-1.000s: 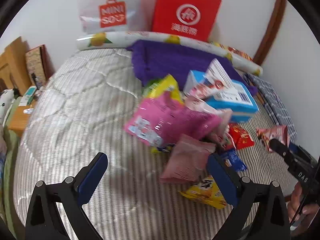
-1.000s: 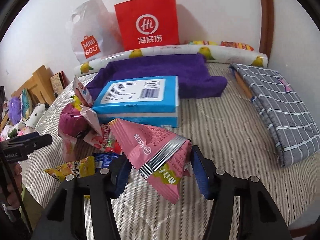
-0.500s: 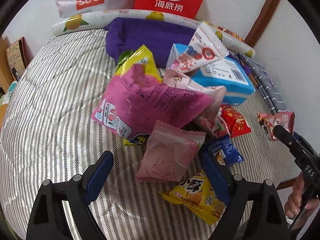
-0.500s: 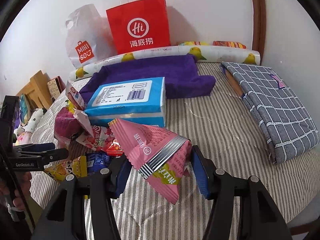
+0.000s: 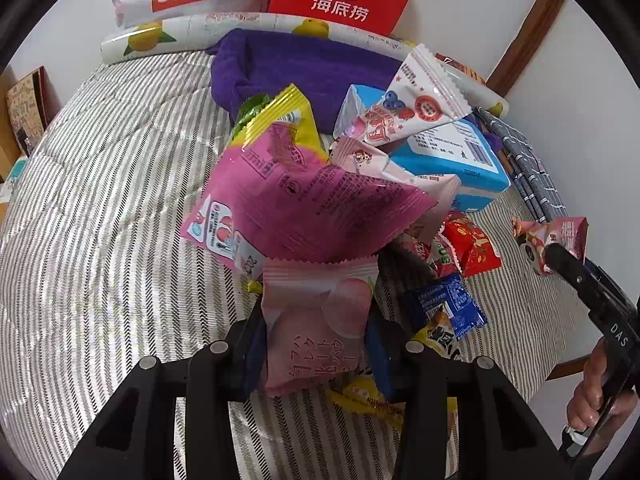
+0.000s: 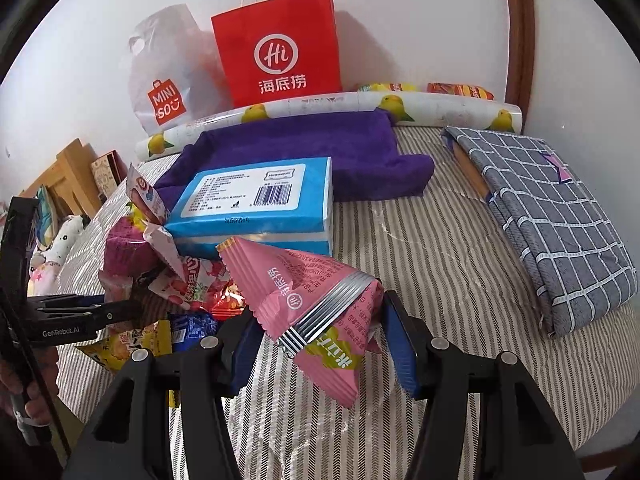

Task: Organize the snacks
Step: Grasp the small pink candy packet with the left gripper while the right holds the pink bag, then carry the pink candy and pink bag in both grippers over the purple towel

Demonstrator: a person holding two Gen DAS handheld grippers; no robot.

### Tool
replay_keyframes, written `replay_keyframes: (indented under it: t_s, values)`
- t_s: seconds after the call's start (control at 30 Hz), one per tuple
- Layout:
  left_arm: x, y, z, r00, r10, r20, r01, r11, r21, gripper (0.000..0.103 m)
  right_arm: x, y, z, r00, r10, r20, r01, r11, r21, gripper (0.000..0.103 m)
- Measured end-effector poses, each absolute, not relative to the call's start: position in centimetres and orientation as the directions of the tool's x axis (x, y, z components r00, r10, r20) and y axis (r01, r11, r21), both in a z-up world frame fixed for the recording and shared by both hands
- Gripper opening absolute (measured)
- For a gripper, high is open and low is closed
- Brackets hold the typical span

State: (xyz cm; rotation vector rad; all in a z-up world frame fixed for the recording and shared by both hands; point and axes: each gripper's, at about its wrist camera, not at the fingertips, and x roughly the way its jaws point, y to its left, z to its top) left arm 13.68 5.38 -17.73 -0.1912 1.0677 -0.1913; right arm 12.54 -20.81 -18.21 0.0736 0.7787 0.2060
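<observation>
A heap of snack packets lies on the striped bed cover (image 5: pixel 100 240). In it are a large magenta bag (image 5: pixel 304 204), a yellow-green bag (image 5: pixel 280 116), a white berry packet (image 5: pixel 412 108), a red packet (image 5: pixel 472 248) and a blue packet (image 5: pixel 444 304). My left gripper (image 5: pixel 316 332) is closing on a pale pink peach packet (image 5: pixel 320 300) at the heap's near edge, and its blue pads press the packet's sides. My right gripper (image 6: pixel 320 344) is shut on a pink packet with a silver stripe (image 6: pixel 312 292), held above the bed beside the heap.
A blue tissue box (image 6: pixel 256 204) sits behind the heap on a purple towel (image 6: pixel 320 140). A red paper bag (image 6: pixel 280 48), a white plastic bag (image 6: pixel 168 76) and a lemon-print roll (image 6: pixel 360 106) line the wall. A folded grey checked cloth (image 6: pixel 552 208) lies right.
My left gripper came down and forward onto the heap, and its wide-open jaws closed around the pale pink peach packet. The right gripper and its packet stayed put.
</observation>
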Motion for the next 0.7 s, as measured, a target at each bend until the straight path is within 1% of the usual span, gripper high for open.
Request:
replay_keyframes:
  t_s: [0.3,0.53,0.7]
  values:
    - [11.8,6.0,-15.5,0.503,-0.238,-0.831,0.059,0.969,-0.241,0.041,11.3,-20.7,-16.2,0.718,0.208,-0.664,-0.159,0.978,0.135,0.057]
    - [10.5,6.3,-12.6,0.545,-0.229,-0.807,0.051,0.969,-0.24,0.041,10.2,-20.6,-13.9,0.735,0.221,-0.641,-0.173,0.975,0.138,0.057]
    - [10.2,6.1,-10.1,0.573,-0.268,-0.775,0.073,0.958,-0.277,0.041,9.4,-20.1,-11.9,0.748,0.235,-0.62,-0.195,0.972,0.134,0.057]
